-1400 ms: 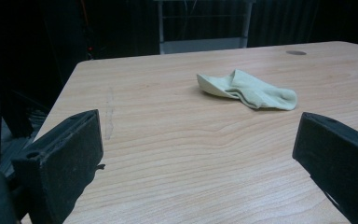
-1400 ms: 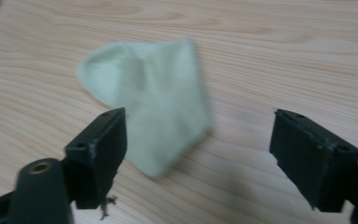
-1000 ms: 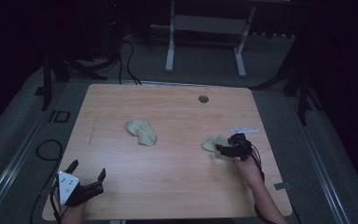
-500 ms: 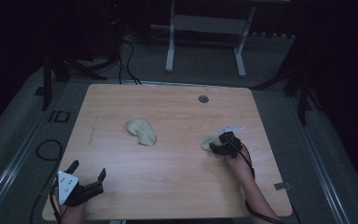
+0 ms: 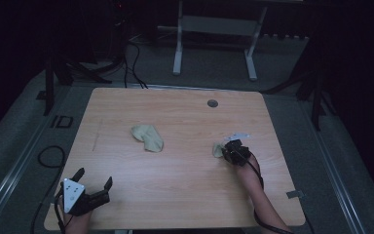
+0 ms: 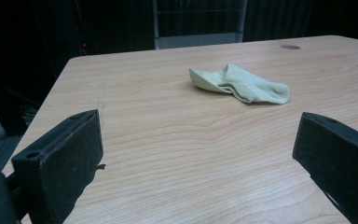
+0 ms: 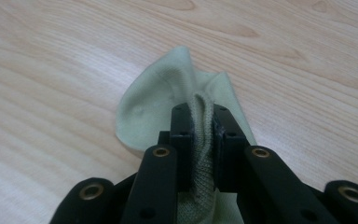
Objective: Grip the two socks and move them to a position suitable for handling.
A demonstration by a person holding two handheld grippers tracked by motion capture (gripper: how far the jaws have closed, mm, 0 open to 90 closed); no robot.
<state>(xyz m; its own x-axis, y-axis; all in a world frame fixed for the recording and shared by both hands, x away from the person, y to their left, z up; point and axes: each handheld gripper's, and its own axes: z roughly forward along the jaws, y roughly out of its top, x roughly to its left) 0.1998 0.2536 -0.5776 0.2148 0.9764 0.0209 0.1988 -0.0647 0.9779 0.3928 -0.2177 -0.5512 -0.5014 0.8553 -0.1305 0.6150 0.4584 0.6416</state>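
Two pale green socks lie on the wooden table [image 5: 175, 195]. One sock [image 5: 147, 137] sits crumpled left of the middle, also ahead of the jaws in the left gripper view [image 6: 240, 86]. The other sock [image 5: 217, 150] lies at the right. My right gripper [image 5: 231, 152] has just been closing and now pinches a raised fold of this sock [image 7: 168, 102] between its jaws [image 7: 201, 119]. My left gripper [image 5: 95, 179] rests near the front left corner, open with nothing between its jaws [image 6: 200, 154].
A round cable hole [image 5: 212, 103] sits near the table's far edge. A metal stand [image 5: 214, 29] is on the floor beyond the table. A cable loop [image 5: 48, 156] lies on the floor at the left.
My right gripper has moved left onto the right sock and its jaws have shut on a fold of it. The left gripper has stayed put.
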